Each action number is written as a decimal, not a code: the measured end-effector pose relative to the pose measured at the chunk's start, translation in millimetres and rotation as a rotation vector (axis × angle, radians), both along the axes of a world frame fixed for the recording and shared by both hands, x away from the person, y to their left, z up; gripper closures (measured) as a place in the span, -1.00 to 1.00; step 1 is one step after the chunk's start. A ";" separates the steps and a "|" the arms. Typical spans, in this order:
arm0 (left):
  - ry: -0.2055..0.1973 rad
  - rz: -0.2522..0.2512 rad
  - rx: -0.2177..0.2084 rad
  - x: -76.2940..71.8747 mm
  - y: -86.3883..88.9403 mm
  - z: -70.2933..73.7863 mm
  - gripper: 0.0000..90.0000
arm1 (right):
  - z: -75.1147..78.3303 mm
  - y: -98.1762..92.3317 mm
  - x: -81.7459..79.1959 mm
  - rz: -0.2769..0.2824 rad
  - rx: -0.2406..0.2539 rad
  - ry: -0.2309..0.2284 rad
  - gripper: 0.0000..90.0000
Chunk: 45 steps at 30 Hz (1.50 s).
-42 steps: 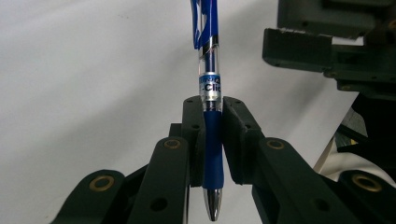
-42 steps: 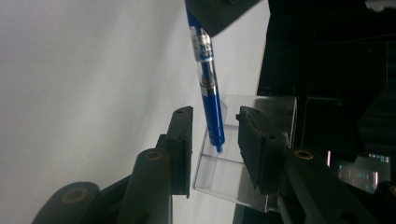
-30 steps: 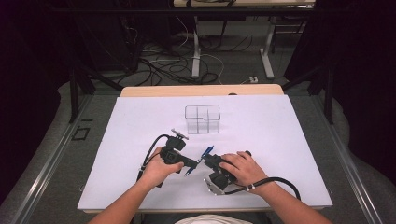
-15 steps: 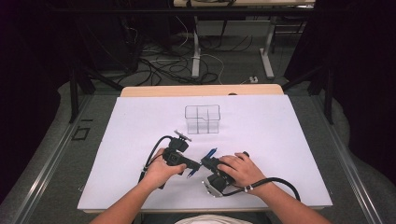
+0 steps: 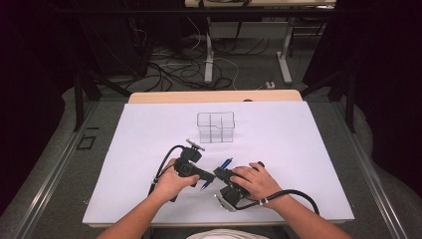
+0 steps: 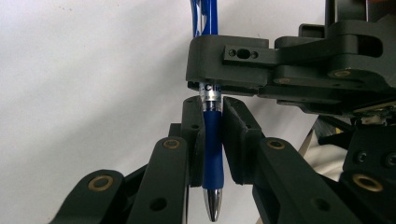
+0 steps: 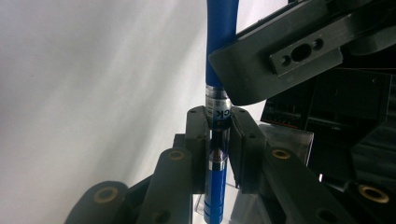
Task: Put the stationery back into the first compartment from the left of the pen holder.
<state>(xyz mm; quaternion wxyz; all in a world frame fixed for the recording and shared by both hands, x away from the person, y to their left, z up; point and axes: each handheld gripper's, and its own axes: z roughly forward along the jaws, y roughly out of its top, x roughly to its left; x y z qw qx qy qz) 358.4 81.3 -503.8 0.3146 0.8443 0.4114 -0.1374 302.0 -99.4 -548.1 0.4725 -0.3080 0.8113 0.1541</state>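
Note:
A blue pen (image 5: 226, 163) with a clear barrel and silver tip is held above the white sheet between both grippers. My left gripper (image 5: 211, 177) is shut on the pen's (image 6: 213, 154) dark blue grip section, near the silver tip. In the left gripper view its pads (image 6: 194, 135) press on both sides. My right gripper (image 5: 221, 174) clamps the clear barrel (image 7: 217, 158) just beyond; its jaws have just been closing on the pen. In the right gripper view the right gripper (image 7: 218, 126) pinches the barrel, with the left gripper's black jaw across the pen above.
A clear plastic box (image 5: 215, 127) split into compartments stands on the white sheet (image 5: 298, 164) beyond the grippers. Black cables trail from both grippers toward the near table edge. Floor cables and table legs lie past the far edge.

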 end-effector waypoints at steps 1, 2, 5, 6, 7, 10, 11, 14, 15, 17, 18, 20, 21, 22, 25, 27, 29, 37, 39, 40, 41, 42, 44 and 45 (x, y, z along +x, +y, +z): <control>0.000 -0.003 0.000 0.4 1.0 0.4 0.75 | -0.1 -0.2 0.3 0.000 0.000 0.002 0.76; -0.006 0.005 -0.001 0.2 1.6 1.2 0.71 | -0.3 -0.2 0.6 0.002 0.003 0.002 0.76; -0.030 0.027 -0.009 0.4 6.4 5.0 0.56 | -1.2 -0.2 0.9 0.000 -0.002 0.002 0.76; -0.033 0.039 -0.015 0.5 8.2 6.1 0.53 | -1.1 -0.1 1.1 0.000 -0.009 0.002 0.76; -0.040 0.049 -0.014 1.1 11.0 7.4 0.45 | -0.2 0.4 2.3 0.011 -0.014 -0.007 0.76; -0.069 0.087 -0.015 2.3 16.9 8.5 0.39 | 0.3 0.4 3.5 0.011 0.001 -0.011 0.76; -0.074 0.097 -0.011 3.3 20.4 9.3 0.36 | 1.3 0.3 4.2 0.004 0.004 -0.009 0.76; -0.103 0.138 -0.010 4.7 27.7 9.5 0.27 | 5.8 1.2 8.4 0.000 0.030 -0.010 0.76; -0.110 0.159 -0.010 4.9 30.4 9.3 0.23 | 6.1 1.1 9.5 -0.011 0.046 -0.008 0.76; -0.130 0.178 -0.004 6.7 37.1 8.5 0.17 | 10.4 3.1 13.7 0.005 0.047 -0.023 0.76; -0.141 0.195 -0.003 7.3 40.0 7.7 0.13 | 12.0 4.0 15.8 0.007 0.050 -0.026 0.76; -0.159 0.218 -0.003 8.9 46.2 6.0 0.07 | 15.1 5.8 19.8 0.009 0.061 -0.028 0.76; -0.162 0.232 -0.003 9.4 48.9 5.4 0.04 | 15.8 5.9 21.1 -0.002 0.074 -0.022 0.76; -0.170 0.252 -0.003 9.6 51.2 4.8 0.01 | 16.6 7.2 23.5 0.006 0.082 -0.025 0.76; -0.208 0.274 0.015 11.8 60.3 3.7 -0.07 | 18.4 10.0 28.8 -0.001 0.101 -0.014 0.76; -0.223 0.285 0.029 13.3 67.6 3.7 -0.12 | 19.4 11.8 32.0 -0.012 0.113 0.000 0.76; -0.246 0.307 0.034 14.9 75.5 2.5 -0.18 | 19.4 13.5 35.7 -0.019 0.151 0.012 0.76; -0.304 0.366 0.080 16.4 107.5 -1.0 -0.31 | 24.8 19.9 46.9 -0.080 0.222 0.094 0.76; -0.305 0.376 0.086 15.7 112.4 -2.5 -0.34 | 25.6 20.9 48.6 -0.094 0.238 0.098 0.76; -0.311 0.392 0.086 15.1 114.0 -4.6 -0.37 | 26.3 21.8 49.9 -0.094 0.241 0.104 0.76; -0.307 0.385 0.089 15.0 115.6 -5.0 -0.41 | 26.8 22.2 51.3 -0.099 0.260 0.107 0.76; -0.312 0.378 0.097 14.3 117.5 -5.6 -0.42 | 26.8 22.4 52.2 -0.104 0.281 0.106 0.76; -0.332 0.380 0.100 12.9 118.7 -6.4 -0.42 | 29.3 22.9 53.9 -0.132 0.294 0.126 0.76; -0.339 0.374 0.099 12.6 119.3 -6.3 -0.43 | 29.6 23.5 55.7 -0.129 0.321 0.124 0.76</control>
